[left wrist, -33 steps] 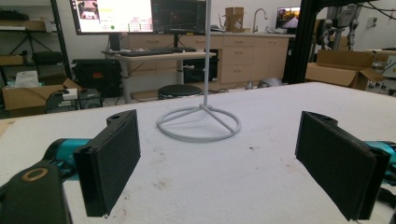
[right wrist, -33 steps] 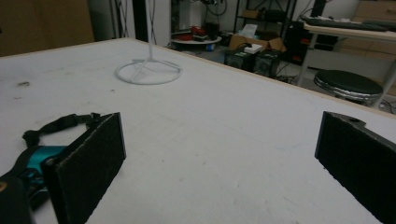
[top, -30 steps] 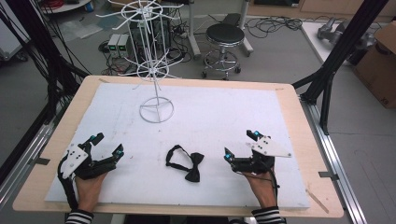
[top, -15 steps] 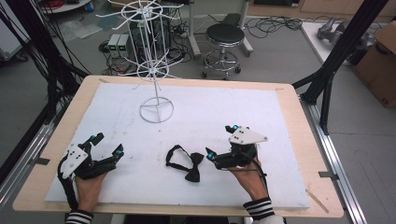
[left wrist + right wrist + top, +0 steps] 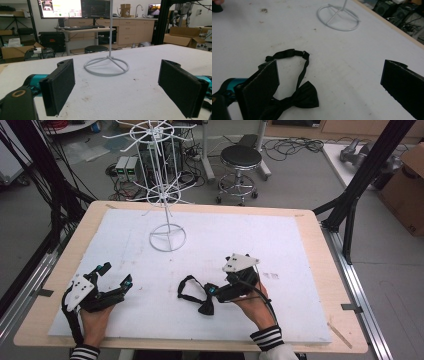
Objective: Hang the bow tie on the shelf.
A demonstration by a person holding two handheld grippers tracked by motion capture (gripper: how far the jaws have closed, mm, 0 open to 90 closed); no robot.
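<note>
A black bow tie (image 5: 206,304) with a looped strap (image 5: 186,285) lies flat on the white mat, front centre. My right gripper (image 5: 220,283) is open right beside it, jaws pointing left, one jaw over the bow's right end. In the right gripper view the bow tie (image 5: 298,98) sits low between the wide-apart jaws of this gripper (image 5: 332,68), closer to the left one, with the strap (image 5: 287,53) curling beyond. My left gripper (image 5: 115,275) rests open on the mat at the front left, nothing between its jaws (image 5: 117,67).
A white wire display rack (image 5: 161,195) stands on a ring base (image 5: 167,238) at the mat's back left; the base (image 5: 106,66) lies ahead of the left gripper. The mat (image 5: 280,250) covers a wooden table (image 5: 320,245). A stool (image 5: 241,157) and cables are on the floor beyond.
My right gripper has moved left across the mat, from well right of the bow tie to right against it. The left gripper and the bow tie have stayed put.
</note>
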